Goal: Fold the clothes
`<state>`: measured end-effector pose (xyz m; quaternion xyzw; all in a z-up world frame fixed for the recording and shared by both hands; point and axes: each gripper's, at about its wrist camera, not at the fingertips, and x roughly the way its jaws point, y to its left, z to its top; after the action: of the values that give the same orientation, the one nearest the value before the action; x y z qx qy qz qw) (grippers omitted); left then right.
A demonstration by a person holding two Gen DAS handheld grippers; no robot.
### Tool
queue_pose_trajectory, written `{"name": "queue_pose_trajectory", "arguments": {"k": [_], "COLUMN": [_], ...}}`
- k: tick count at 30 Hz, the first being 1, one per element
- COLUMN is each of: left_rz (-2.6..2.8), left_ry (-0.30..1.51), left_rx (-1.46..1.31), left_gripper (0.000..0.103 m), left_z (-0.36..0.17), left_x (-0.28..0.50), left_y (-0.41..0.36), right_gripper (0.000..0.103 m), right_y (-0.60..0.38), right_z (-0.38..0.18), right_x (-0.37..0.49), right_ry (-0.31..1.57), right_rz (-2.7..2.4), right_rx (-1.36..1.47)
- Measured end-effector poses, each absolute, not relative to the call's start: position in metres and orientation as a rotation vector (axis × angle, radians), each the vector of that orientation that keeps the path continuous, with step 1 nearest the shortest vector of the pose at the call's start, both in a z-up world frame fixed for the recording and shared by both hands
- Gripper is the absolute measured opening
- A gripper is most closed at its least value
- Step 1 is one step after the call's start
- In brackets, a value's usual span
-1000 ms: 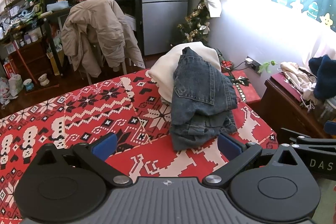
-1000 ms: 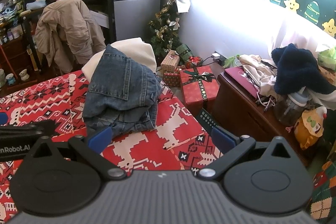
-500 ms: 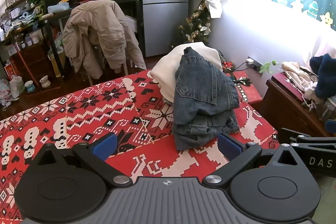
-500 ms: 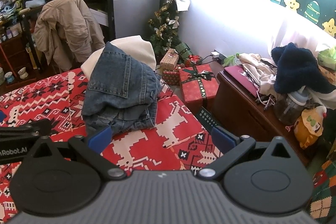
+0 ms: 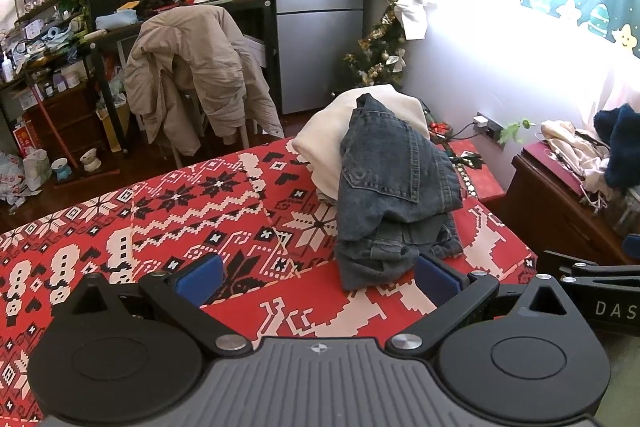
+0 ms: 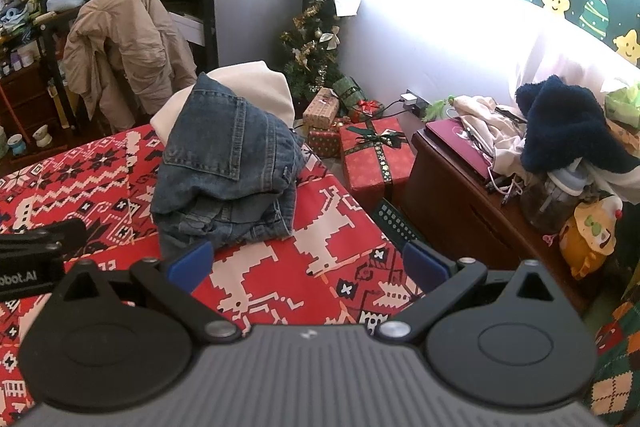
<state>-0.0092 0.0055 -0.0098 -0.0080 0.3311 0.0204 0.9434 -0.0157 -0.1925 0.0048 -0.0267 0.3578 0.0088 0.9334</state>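
Folded blue jeans [image 5: 394, 187] lie on top of a folded cream garment [image 5: 332, 131] at the far right corner of the red patterned bed cover [image 5: 192, 211]. The pile also shows in the right wrist view, jeans [image 6: 228, 163] over cream garment [image 6: 256, 83]. My left gripper [image 5: 318, 277] is open and empty, just short of the pile's near edge. My right gripper [image 6: 306, 263] is open and empty, over the cover [image 6: 280, 275] to the right of the pile. Each gripper's side shows in the other's view.
A beige coat hangs on a chair [image 5: 192, 75] beyond the bed. A wooden side table [image 6: 480, 179] with clothes and a bottle stands at the right. Wrapped gifts [image 6: 376, 155] and a small Christmas tree [image 6: 312, 55] sit by the wall. Cluttered shelves [image 5: 44, 39] stand at the left.
Both grippers have drawn back a little from the pile and stay open. The pile has not moved.
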Motion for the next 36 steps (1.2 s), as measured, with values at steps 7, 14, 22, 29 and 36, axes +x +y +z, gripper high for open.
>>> {"name": "queue_pose_trajectory", "arguments": {"k": [7, 14, 22, 29, 36], "left_rz": [0.049, 0.052, 0.068, 0.062, 0.033], "left_ry": [0.689, 0.662, 0.625, 0.562, 0.521], "left_rx": [-0.014, 0.008, 0.027, 0.043, 0.065], "left_gripper": [0.102, 0.102, 0.102, 0.094, 0.094], "left_z": [-0.015, -0.018, -0.024, -0.029, -0.036], "left_x": [-0.008, -0.012, -0.012, -0.016, -0.015], "left_y": [0.007, 0.004, 0.003, 0.005, 0.003], "right_gripper": [0.102, 0.102, 0.102, 0.102, 0.102], "right_y": [-0.192, -0.194, -0.196, -0.197, -0.2], "right_z": [0.004, 0.003, -0.003, -0.012, -0.025], "right_x": [-0.017, -0.015, -0.013, -0.01, -0.004], "right_ry": [0.723, 0.731, 0.745, 0.745, 0.762], "right_rz": [0.021, 0.023, 0.066, 0.04, 0.032], "right_rx": [-0.043, -0.029, -0.001, 0.007, -0.001]}}
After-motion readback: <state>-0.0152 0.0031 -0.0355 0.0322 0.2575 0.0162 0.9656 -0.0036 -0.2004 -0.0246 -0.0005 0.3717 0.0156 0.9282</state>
